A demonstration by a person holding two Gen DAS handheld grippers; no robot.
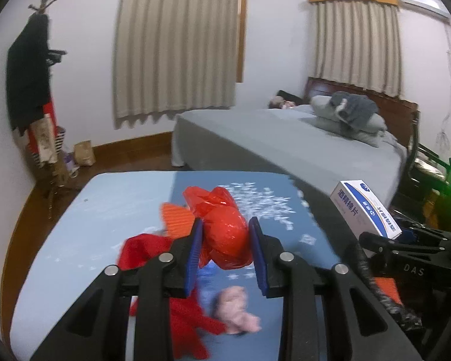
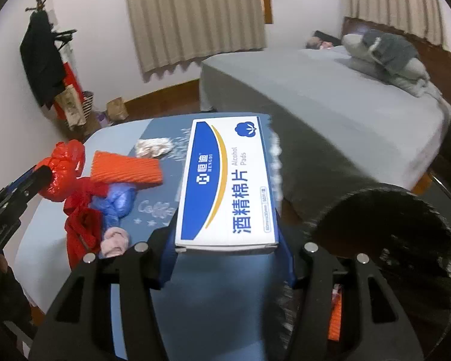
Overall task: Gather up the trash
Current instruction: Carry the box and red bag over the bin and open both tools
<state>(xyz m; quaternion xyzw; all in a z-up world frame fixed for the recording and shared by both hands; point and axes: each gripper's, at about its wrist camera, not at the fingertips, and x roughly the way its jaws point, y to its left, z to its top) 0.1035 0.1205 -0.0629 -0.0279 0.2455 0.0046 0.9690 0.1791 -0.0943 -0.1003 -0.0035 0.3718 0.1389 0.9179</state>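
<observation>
My left gripper (image 1: 227,234) is shut on a crumpled red plastic bag (image 1: 222,225) and holds it above the blue table (image 1: 90,210); it also shows in the right wrist view (image 2: 61,171). My right gripper (image 2: 227,240) is shut on a white and blue alcohol pads box (image 2: 228,180), held above the table beside a black mesh bin (image 2: 391,240). The box shows in the left wrist view (image 1: 365,209). On the table lie an orange corrugated piece (image 2: 126,170), red cloth (image 2: 84,228), a blue bag (image 2: 117,201), a pink wad (image 2: 114,242) and a white crumpled tissue (image 2: 153,147).
A grey bed (image 2: 330,96) stands behind the table at the right. A coat rack (image 1: 36,90) with dark clothes stands by the left wall, with paper bags (image 1: 84,153) on the wooden floor. An orange item (image 2: 335,316) lies inside the bin.
</observation>
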